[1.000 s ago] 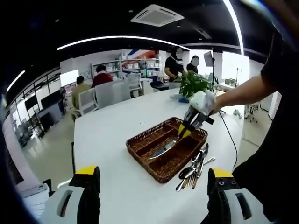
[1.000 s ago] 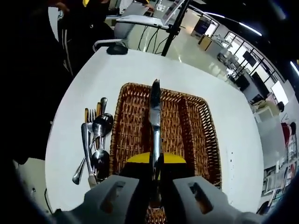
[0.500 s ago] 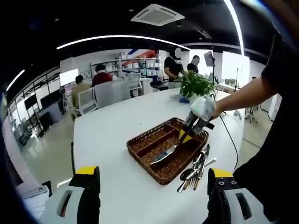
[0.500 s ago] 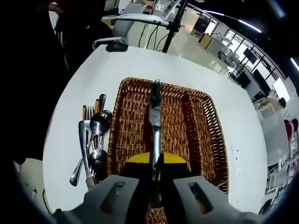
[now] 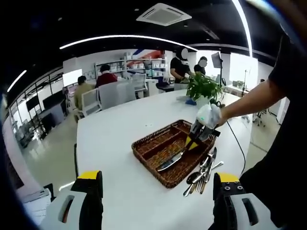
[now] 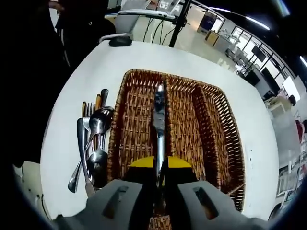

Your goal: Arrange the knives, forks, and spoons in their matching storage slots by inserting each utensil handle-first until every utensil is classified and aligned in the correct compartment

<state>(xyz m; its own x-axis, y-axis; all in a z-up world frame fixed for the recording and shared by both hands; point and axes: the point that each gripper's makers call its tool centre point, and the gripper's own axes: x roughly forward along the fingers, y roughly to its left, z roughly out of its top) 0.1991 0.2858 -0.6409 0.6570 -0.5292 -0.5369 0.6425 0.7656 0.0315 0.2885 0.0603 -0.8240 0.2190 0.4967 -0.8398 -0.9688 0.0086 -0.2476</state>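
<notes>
The right gripper (image 6: 159, 175) is clamped on a knife (image 6: 159, 120), jaws pressed together at the bottom centre of the right gripper view, with the blade running straight up the frame over the wicker tray (image 6: 218, 124). The knife's far end sits over the divider between the left and middle compartments (which side it will fall to cannot be told). In the left gripper view the same gripper (image 5: 194, 139) shows at centre right, tilting the knife (image 5: 172, 160) down toward the tray (image 5: 144, 146).

The left gripper (image 5: 156, 191) holds nothing; its jaws stand wide apart at the bottom corners of its view.

Left of the tray in the right gripper view, a pile of spoons and forks (image 6: 91, 143) lies on the white table (image 6: 72, 96), just beside the tray's wall.

The risk: lowered as it stands, the knife could catch on the divider and end up askew, or slide into the wrong slot.
</notes>
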